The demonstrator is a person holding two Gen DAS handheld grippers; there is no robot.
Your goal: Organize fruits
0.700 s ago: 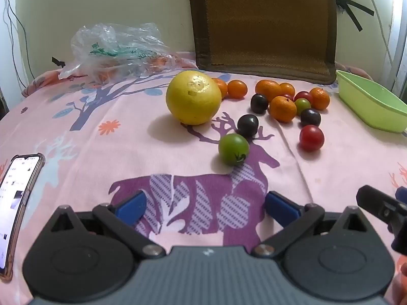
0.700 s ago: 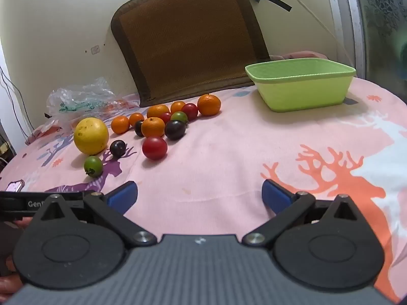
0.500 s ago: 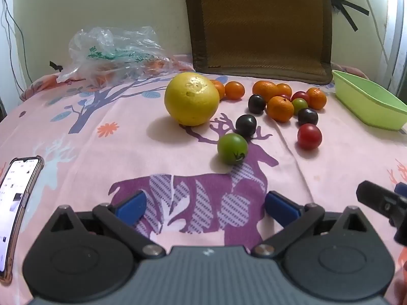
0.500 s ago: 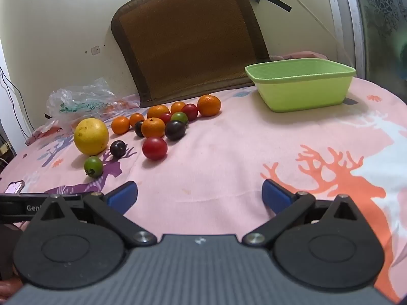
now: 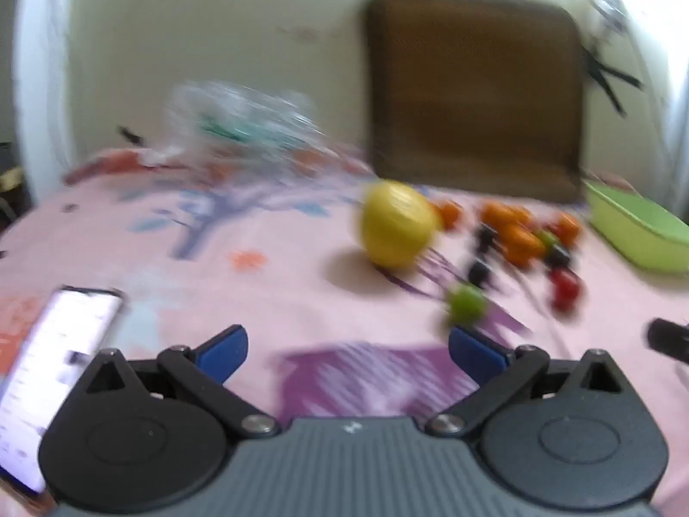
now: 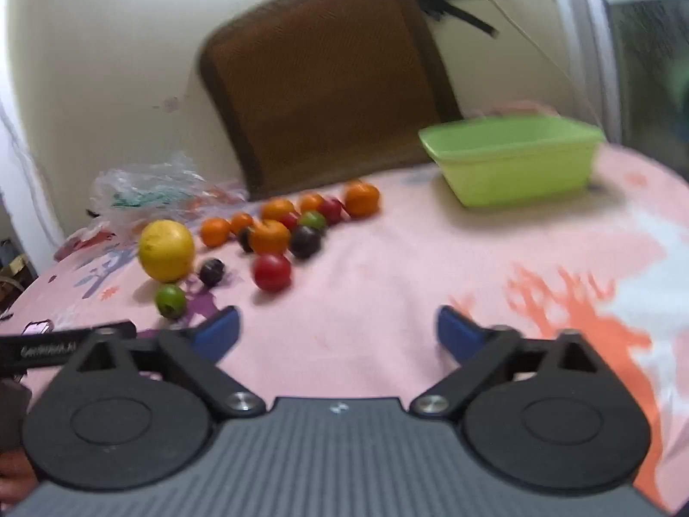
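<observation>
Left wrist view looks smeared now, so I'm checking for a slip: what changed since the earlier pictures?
Only the cameras moved: the left hand-held gripper swung left, so the big yellow fruit and green basin sit further right in its view. The right hand-held gripper shifted slightly. Both are open and empty, as before; no fruit moved.

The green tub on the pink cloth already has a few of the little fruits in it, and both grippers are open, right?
Not quite. The green tub looks empty in the right wrist view; the little fruits all lie on the pink cloth. The left gripper and right gripper are open.
</observation>
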